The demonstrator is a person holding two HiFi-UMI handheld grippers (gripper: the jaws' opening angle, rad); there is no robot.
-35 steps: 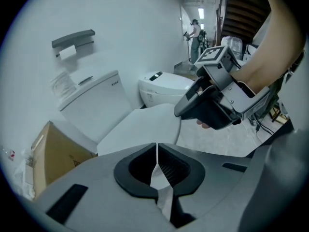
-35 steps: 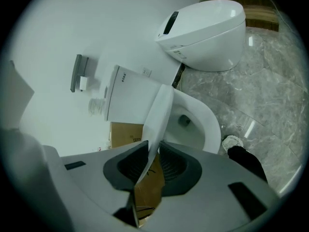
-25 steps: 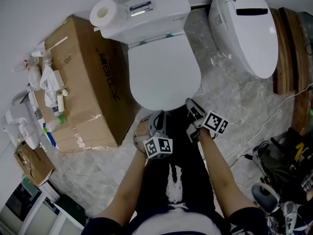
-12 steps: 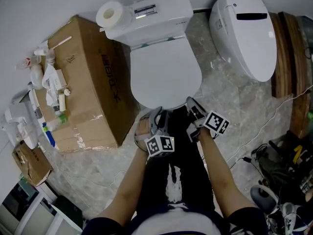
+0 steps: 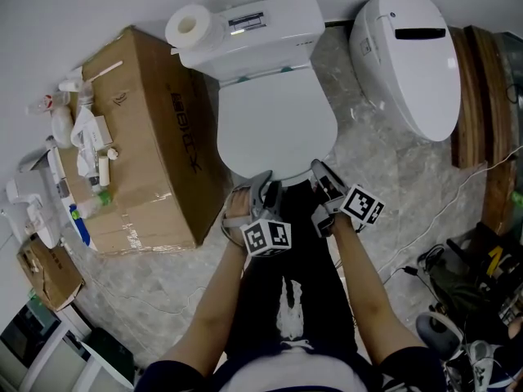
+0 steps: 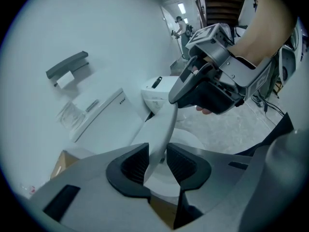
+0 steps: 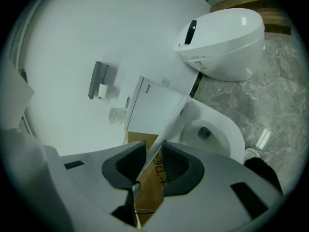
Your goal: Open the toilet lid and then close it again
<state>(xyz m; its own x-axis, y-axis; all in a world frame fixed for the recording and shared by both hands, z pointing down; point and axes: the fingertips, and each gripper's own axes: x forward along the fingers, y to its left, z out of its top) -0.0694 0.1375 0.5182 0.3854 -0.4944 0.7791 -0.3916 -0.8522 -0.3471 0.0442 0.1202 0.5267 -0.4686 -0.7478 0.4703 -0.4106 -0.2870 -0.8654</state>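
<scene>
Left gripper view, jaws just opening, loosely astride toilet lid [image 6: 163,122]

Left of the toilet [image 5: 278,121], the small items [image 5: 82,133] on the cardboard box [image 5: 155,170] are too small to name. Far right of the toilet, the wooden frame [image 5: 478,88] runs off the picture's edge. So does the dark tangle of cables and gear [image 5: 470,280] at the toilet's front right. The person's body [image 5: 286,300], in front of the toilet, leaves the bottom edge and hides the floor there. Above the toilet's tank, the grey wall fixture [image 7: 99,81] is blurred. A distant figure [image 6: 179,25] beyond the toilet is too small to make out.
</scene>
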